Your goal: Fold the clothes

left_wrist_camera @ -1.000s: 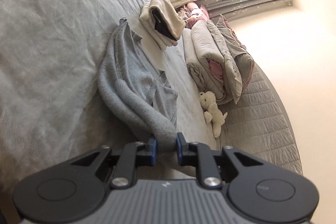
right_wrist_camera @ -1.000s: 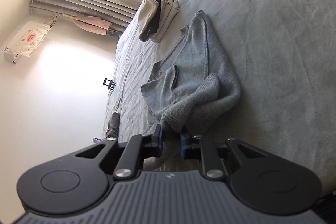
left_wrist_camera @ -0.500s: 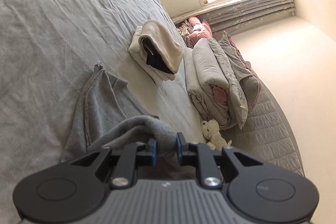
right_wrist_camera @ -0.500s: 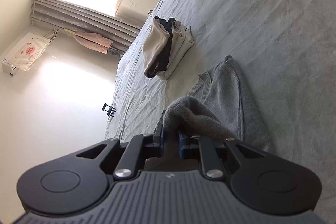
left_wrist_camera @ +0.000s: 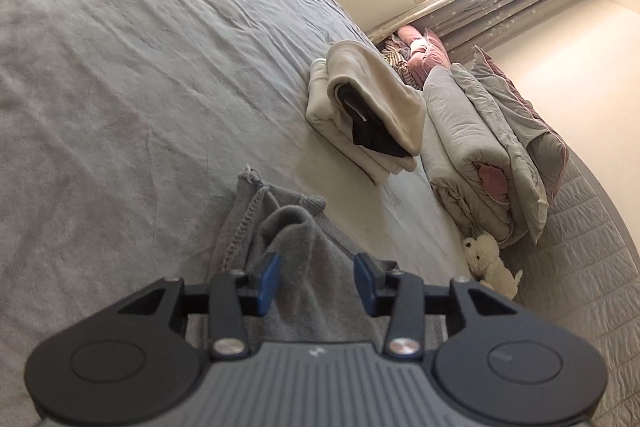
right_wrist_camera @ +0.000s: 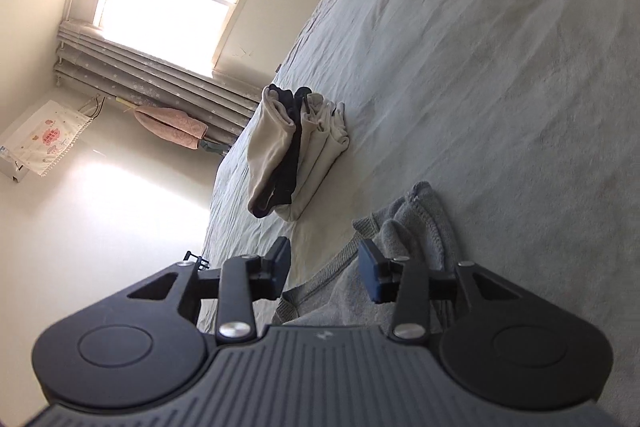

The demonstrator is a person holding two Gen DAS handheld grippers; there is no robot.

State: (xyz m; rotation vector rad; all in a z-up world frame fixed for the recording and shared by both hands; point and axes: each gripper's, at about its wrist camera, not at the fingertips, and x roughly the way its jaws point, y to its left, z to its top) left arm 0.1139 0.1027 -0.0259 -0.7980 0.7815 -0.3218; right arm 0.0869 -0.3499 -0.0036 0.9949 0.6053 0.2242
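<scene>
I see the grey knit sweater lying folded on the grey bedsheet, directly ahead of both grippers, its long axis running away toward the folded clothes stack. My left gripper and right gripper have just been opening; both jaws stand spread, gripping nothing.

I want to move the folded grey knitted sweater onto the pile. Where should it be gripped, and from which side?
Probably the grey knitted sweater is best taken by its raised, bunched fold, from the near side. It stands above the bedsheet, giving the fingers thickness to pinch; the flat edges offer none.
</scene>
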